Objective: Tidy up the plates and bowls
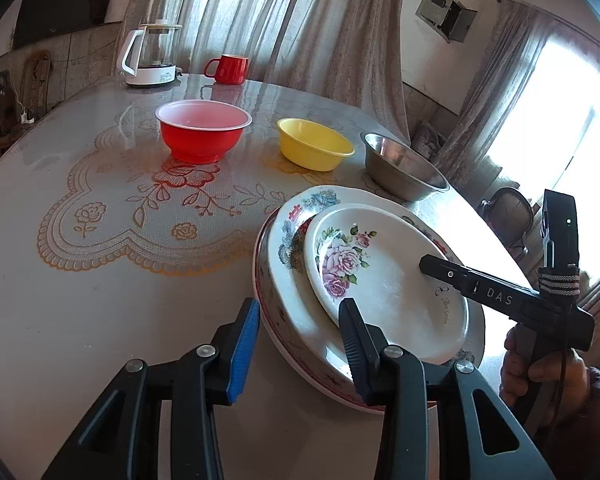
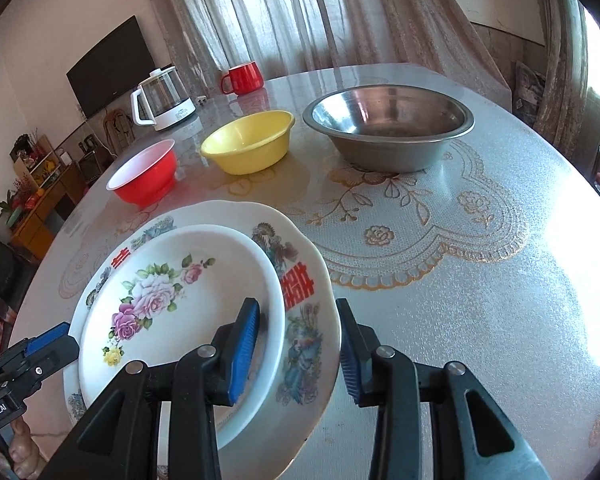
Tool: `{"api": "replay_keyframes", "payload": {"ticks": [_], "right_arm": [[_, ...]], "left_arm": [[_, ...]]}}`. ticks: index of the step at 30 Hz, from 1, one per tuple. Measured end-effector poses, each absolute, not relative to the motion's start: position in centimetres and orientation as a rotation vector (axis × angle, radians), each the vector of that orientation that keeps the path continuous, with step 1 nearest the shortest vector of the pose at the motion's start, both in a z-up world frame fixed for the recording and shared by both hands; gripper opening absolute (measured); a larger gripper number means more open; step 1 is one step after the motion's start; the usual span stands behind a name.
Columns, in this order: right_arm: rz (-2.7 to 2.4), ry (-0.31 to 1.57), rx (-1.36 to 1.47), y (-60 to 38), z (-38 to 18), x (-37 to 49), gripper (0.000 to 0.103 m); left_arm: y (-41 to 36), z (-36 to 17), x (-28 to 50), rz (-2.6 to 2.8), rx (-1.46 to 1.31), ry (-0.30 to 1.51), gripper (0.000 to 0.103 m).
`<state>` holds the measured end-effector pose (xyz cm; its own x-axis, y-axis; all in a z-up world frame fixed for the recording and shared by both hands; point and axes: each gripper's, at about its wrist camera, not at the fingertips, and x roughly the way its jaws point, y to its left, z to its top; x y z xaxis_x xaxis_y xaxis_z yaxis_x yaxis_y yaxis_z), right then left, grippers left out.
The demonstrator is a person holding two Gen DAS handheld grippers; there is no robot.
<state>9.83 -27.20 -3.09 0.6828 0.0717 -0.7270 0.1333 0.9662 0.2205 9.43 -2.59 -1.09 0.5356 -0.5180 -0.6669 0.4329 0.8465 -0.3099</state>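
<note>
black fingers with blue pads frame my left-wrist view: my left gripper point(image 1: 298, 354) is spread wide, straddling the near rim of the stacked plates without pinching. the rose plate point(image 1: 384, 280) sits on the larger patterned plate point(image 1: 290, 236), with a red-rimmed dish beneath. behind them stand the red bowl point(image 1: 202, 132), yellow bowl point(image 1: 314, 144) and steel bowl point(image 1: 404, 168) in a row on the round table point(image 1: 100, 300).

from my right wrist, my right gripper point(image 2: 298, 350) is also spread; one pad lies over the rose plate point(image 2: 172, 304), the other outside the patterned plate point(image 2: 304, 312) rim, gripping nothing. the kettle point(image 2: 164, 98) and red mug point(image 2: 242, 78) stand at the far edge.
</note>
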Motion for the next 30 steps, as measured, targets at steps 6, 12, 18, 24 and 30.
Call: {"api": "replay_keyframes", "payload": {"ticks": [6, 12, 18, 24, 30], "right_arm": [[-0.032, 0.816, 0.277, -27.2, -3.1, 9.2, 0.037], [-0.022, 0.807, 0.298, -27.4, -3.1, 8.8, 0.037], [-0.002, 0.811, 0.35, -27.9, -3.2, 8.9, 0.039], [-0.003, 0.8, 0.378, -28.8, -2.6, 8.5, 0.039], [-0.011, 0.782, 0.365, -29.4, -1.6, 8.3, 0.04]], "left_arm": [[-2.7, -1.0, 9.3, -0.575, -0.105, 0.83, 0.04], [-2.8, -1.0, 9.3, -0.556, -0.1, 0.837, 0.04], [-2.6, -0.3, 9.7, -0.52, -0.097, 0.837, 0.04], [-2.9, 0.5, 10.3, -0.497, -0.082, 0.835, 0.041], [-3.7, 0.6, 11.3, -0.493, -0.079, 0.863, 0.041]]}}
